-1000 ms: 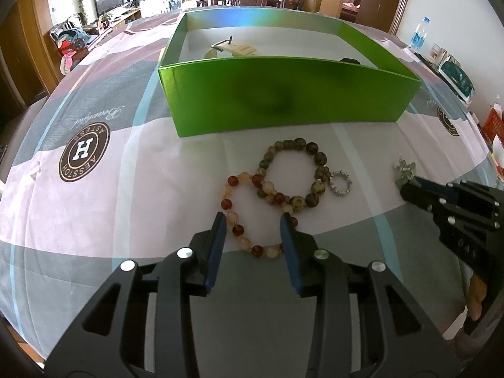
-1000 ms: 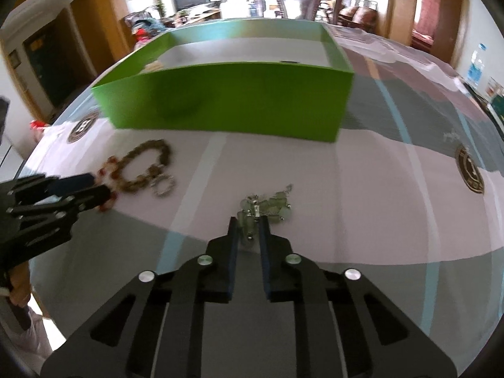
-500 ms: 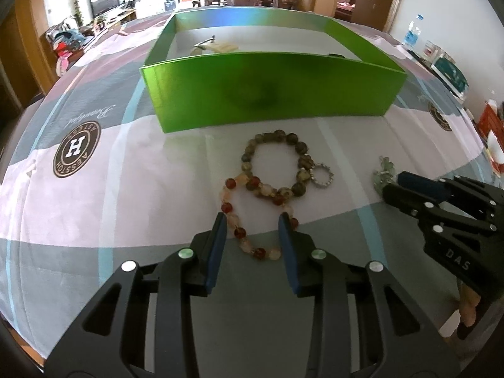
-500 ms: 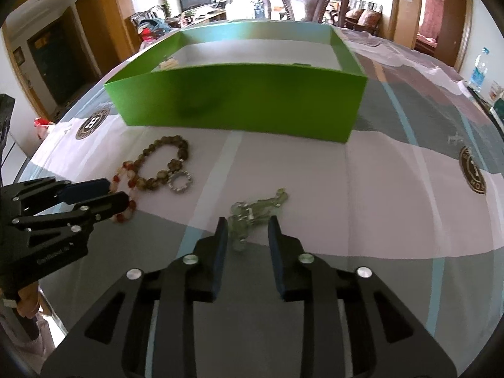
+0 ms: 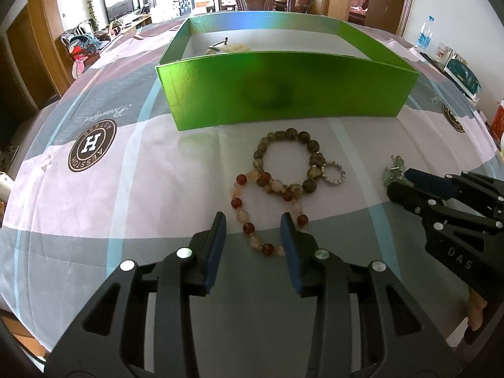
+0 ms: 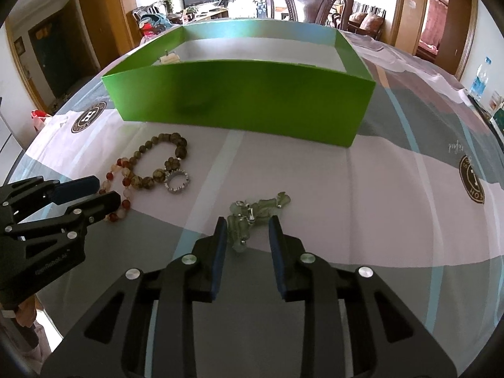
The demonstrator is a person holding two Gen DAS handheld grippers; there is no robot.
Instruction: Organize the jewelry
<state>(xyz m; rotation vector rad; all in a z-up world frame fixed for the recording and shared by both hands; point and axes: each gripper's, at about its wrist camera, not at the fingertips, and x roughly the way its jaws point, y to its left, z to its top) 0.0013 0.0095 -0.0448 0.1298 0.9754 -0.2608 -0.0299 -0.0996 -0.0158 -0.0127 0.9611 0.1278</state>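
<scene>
On the patterned tablecloth, a red-and-cream bead bracelet (image 5: 237, 202) lies looped against a brown bead bracelet (image 5: 289, 134), with a small silver ring (image 5: 333, 173) at its right. My left gripper (image 5: 253, 220) straddles the near end of the red bracelet; its jaws are opening and its pads do not press on the beads. To the right lies a pale green stone bracelet (image 6: 261, 208). My right gripper (image 6: 247, 222) has its jaws opening around that bracelet's near end, pads clear of it. Behind stands the green box (image 5: 283, 94).
A small tagged piece (image 5: 226, 47) lies inside the box at its back left. A water bottle (image 5: 423, 34) and boxed goods stand at the table's far right. A wooden chair (image 6: 310, 0) is behind the table. The cloth's near edge drops off just below both grippers.
The right gripper let go of the green stone bracelet and its jaws spread apart. The left gripper stayed over the red bracelet with its jaws slightly wider.
</scene>
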